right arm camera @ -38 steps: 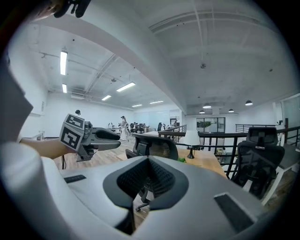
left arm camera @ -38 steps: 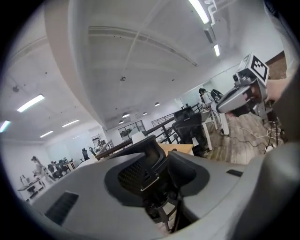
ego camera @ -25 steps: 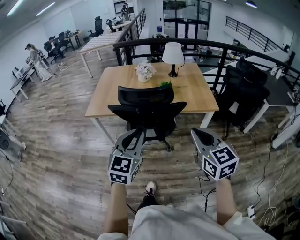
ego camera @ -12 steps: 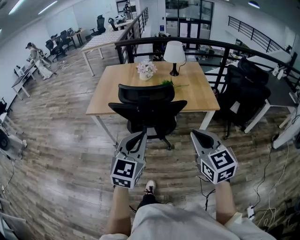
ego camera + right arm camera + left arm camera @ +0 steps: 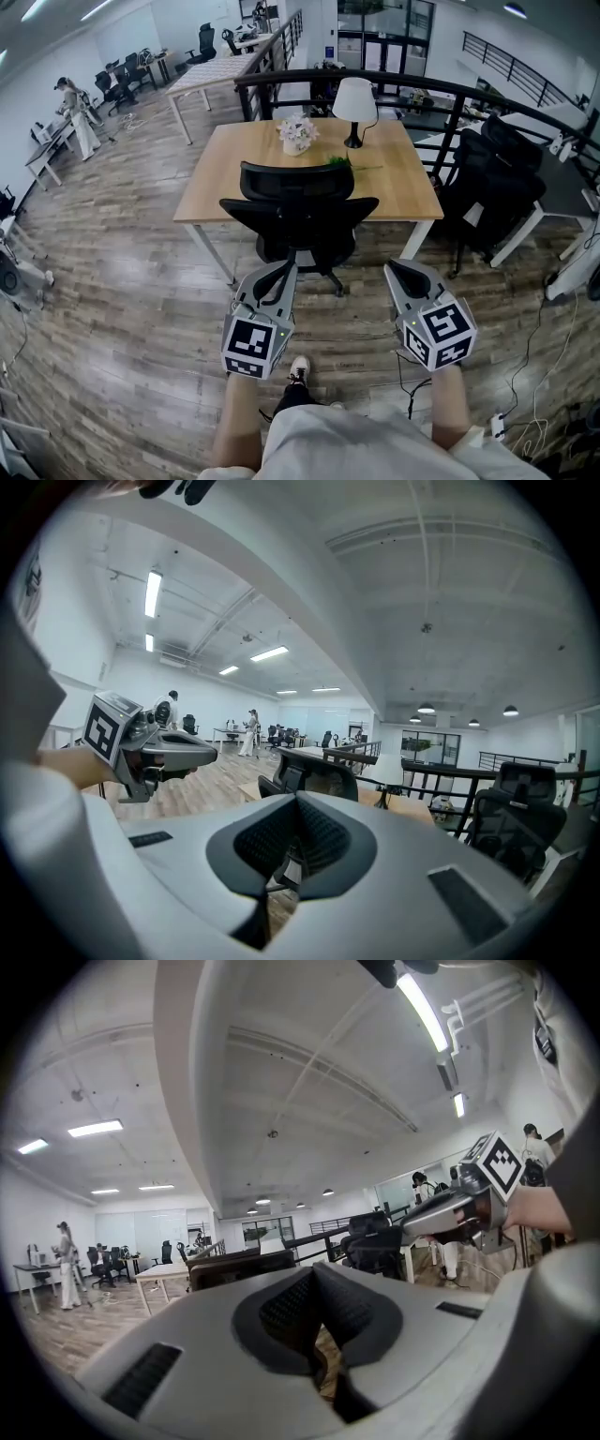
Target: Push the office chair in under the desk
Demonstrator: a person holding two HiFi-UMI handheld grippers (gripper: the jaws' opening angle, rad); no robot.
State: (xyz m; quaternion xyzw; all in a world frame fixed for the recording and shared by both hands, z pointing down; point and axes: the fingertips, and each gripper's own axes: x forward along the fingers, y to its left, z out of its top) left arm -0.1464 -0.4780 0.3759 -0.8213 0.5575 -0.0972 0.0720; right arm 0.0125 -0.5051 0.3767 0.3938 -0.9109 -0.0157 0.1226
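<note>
Office chair (image 5: 300, 214) stands at the near edge of the desk (image 5: 214, 178), its back toward us. We hold the left gripper (image 5: 287, 268) and right gripper (image 5: 393, 270) near it, both with jaws pressed together and empty.

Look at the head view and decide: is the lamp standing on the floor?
No, the lamp stands on the desk, near its far edge beside the flowers.

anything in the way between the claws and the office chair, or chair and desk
Nothing visible. Only bare wood floor lies between the left claw, the right claw and the office chair, which stands at the near edge of the desk.
</note>
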